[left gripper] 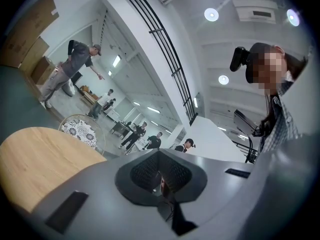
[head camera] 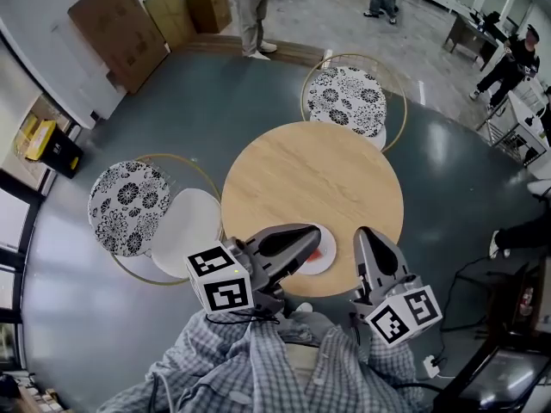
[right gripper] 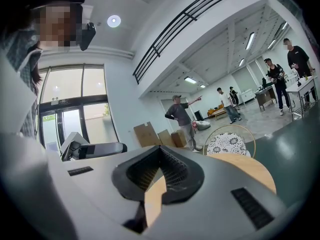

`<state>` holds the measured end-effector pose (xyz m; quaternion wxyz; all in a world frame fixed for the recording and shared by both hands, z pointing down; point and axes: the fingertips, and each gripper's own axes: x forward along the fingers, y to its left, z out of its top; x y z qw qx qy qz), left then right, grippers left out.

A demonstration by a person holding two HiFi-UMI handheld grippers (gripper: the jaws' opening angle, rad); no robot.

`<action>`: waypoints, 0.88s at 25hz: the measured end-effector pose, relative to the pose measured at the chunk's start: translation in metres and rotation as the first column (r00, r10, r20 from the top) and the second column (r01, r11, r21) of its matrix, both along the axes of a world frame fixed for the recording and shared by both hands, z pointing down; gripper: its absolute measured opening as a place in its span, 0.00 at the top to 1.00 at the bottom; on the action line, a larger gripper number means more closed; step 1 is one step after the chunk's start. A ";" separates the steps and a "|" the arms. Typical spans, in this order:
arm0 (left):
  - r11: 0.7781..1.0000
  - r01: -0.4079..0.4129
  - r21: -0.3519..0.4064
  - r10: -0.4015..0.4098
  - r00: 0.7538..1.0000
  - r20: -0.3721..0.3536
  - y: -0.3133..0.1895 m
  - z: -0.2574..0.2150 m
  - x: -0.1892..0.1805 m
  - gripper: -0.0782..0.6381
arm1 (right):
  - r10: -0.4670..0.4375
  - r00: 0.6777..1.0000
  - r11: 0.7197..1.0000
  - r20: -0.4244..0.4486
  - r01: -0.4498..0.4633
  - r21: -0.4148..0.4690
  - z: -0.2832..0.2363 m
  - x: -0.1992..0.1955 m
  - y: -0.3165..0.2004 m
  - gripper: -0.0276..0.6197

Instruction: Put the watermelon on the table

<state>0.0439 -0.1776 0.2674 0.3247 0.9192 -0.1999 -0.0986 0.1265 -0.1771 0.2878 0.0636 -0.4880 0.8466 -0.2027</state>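
Round wooden table (head camera: 318, 170), white plate (head camera: 331, 258) sat at its six o'clock edge, red watermelon piece (head camera: 316, 251) lay on it, mostly covered by left gripper (head camera: 312, 236), long axis unreadable, right gripper (head camera: 368, 236) at five o'clock, both jaws clenched, empty.

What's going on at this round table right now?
A person holds a left gripper and a right gripper over the near edge of the round wooden table. Both are shut and empty. A white plate with a red piece, probably the watermelon, sits on the table, partly hidden by the left gripper.
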 end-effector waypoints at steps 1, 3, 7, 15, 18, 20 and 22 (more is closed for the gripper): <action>1.000 0.000 0.006 0.000 1.000 0.003 -0.001 -0.001 0.001 0.88 | -0.001 1.000 1.000 0.002 0.001 -0.002 0.000 0.000 -0.001 0.95; 1.000 0.003 0.014 -0.003 1.000 0.005 -0.002 -0.002 0.002 0.88 | -0.005 1.000 1.000 0.008 0.005 -0.005 -0.001 0.000 -0.002 0.95; 1.000 0.001 0.021 -0.001 1.000 0.012 -0.004 -0.004 0.001 0.88 | -0.025 1.000 1.000 0.003 0.025 0.005 -0.004 -0.005 -0.003 0.95; 0.999 -0.006 0.041 0.005 1.000 0.019 -0.005 -0.005 -0.001 0.88 | -0.041 0.999 0.999 0.010 0.042 -0.025 0.003 -0.011 -0.004 0.95; 0.999 -0.002 0.034 0.002 1.000 0.015 -0.005 -0.004 -0.003 0.88 | -0.042 0.999 0.999 0.013 0.042 -0.023 0.002 -0.012 -0.004 0.95; 1.000 -0.001 0.031 0.001 1.000 0.014 -0.005 -0.003 -0.003 0.88 | -0.042 0.999 0.999 0.017 0.042 -0.026 0.001 -0.012 -0.005 0.95; 1.000 -0.001 0.029 0.001 1.000 0.015 -0.005 -0.003 -0.003 0.88 | -0.041 0.999 0.999 0.029 0.042 -0.034 0.001 -0.010 -0.005 0.95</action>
